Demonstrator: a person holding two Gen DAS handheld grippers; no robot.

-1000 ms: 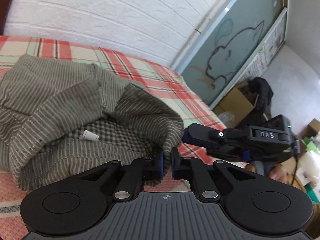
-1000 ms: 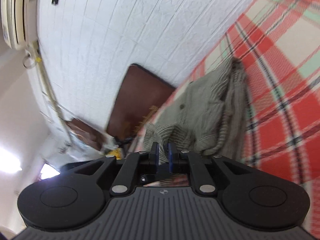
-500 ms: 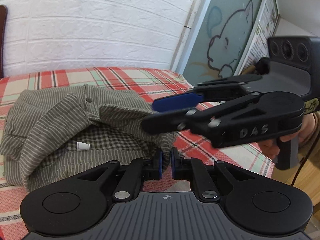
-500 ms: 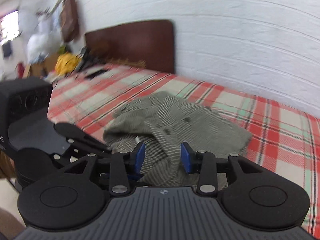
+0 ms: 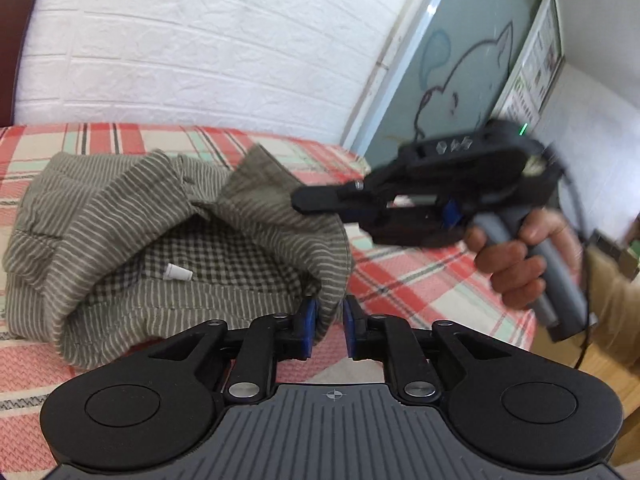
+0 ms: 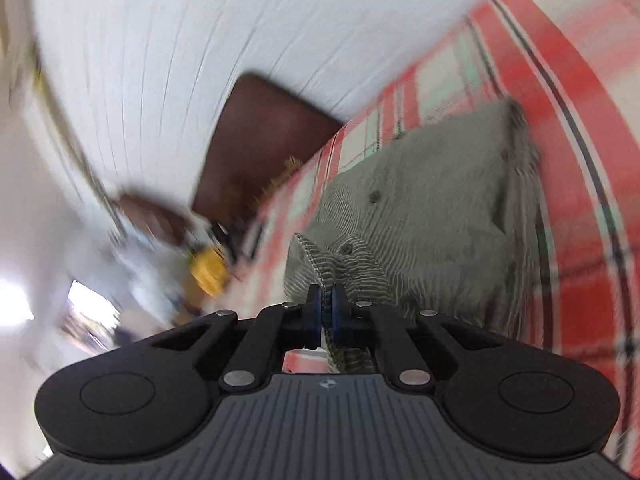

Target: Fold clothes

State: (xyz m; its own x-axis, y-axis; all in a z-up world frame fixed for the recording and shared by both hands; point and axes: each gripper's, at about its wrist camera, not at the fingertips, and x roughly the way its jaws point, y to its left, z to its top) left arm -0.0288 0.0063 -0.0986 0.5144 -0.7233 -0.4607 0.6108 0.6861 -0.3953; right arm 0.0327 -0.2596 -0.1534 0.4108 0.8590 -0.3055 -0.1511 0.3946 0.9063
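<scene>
A grey-striped shirt (image 5: 120,208) with a checked lining lies crumpled on the red plaid bed cover (image 5: 420,280). Its near hem sits between the fingers of my left gripper (image 5: 328,322), which stand slightly apart. In the left wrist view my right gripper (image 5: 298,200) hovers to the right, its tip against a raised flap of the shirt, and a hand (image 5: 508,264) holds its grip. The right wrist view is blurred: there my right gripper (image 6: 327,312) is shut on a stitched edge of the shirt (image 6: 420,208).
A white brick wall (image 5: 200,40) runs behind the bed, and a glass door with a cartoon drawing (image 5: 440,80) stands at its right end. A dark wooden headboard (image 6: 260,140) and clutter sit at the far end. The bed cover (image 6: 560,120) extends right of the shirt.
My right gripper, open half a second ago, has swung round and shut on the shirt's edge, lifting a flap. My left gripper's fingers have spread wider around the hem.
</scene>
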